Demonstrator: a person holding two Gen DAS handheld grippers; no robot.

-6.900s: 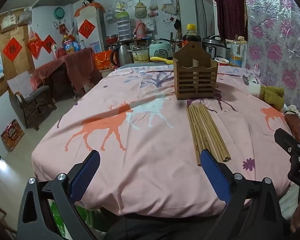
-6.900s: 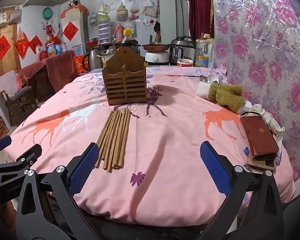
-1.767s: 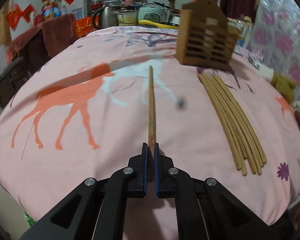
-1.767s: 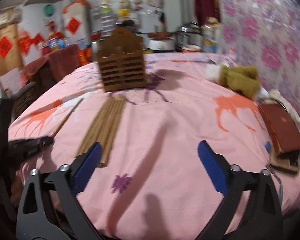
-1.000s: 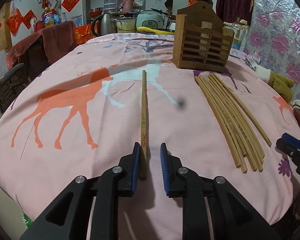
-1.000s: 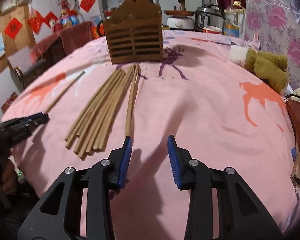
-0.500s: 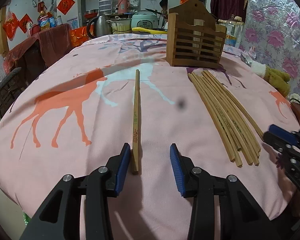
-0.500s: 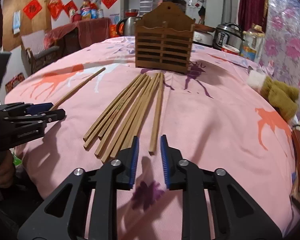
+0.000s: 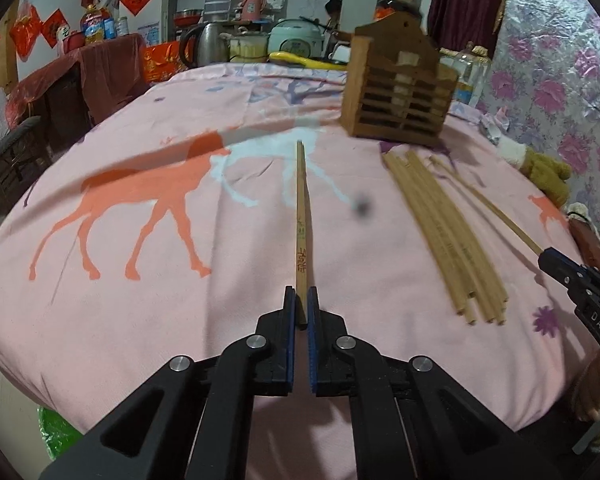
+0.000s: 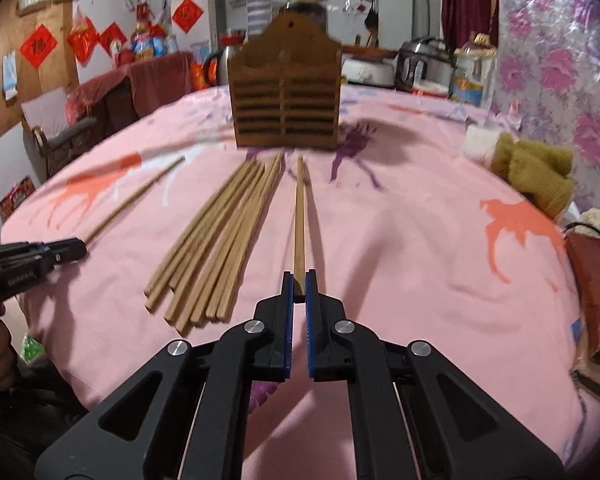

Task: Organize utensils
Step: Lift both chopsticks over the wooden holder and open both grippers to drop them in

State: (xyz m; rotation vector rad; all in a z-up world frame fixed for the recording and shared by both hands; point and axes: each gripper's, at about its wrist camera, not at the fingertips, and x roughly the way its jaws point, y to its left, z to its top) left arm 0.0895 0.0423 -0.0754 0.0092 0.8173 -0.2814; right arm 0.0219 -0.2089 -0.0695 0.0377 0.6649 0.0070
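My left gripper (image 9: 300,304) is shut on the near end of a single wooden chopstick (image 9: 301,216) that points toward the brown slatted wooden holder (image 9: 396,96). My right gripper (image 10: 299,288) is shut on the near end of another chopstick (image 10: 299,216), which points at the holder (image 10: 286,96). A bundle of several chopsticks (image 10: 216,240) lies on the pink cloth between the two; it also shows in the left wrist view (image 9: 444,228). The right gripper appears at the right edge of the left wrist view (image 9: 556,264), the left gripper at the left edge of the right wrist view (image 10: 66,250).
The round table carries a pink deer-print cloth (image 9: 148,216). A brown plush toy (image 10: 536,172) and a brown wallet or book (image 10: 596,280) lie at the right edge. Cookers, a kettle and bottles (image 10: 424,66) stand behind the holder.
Both grippers were open at first. The left one gripped a chopstick, opened, then shut on it again. The right one closed in on the rightmost chopstick and shut on it, apart from the bundle.
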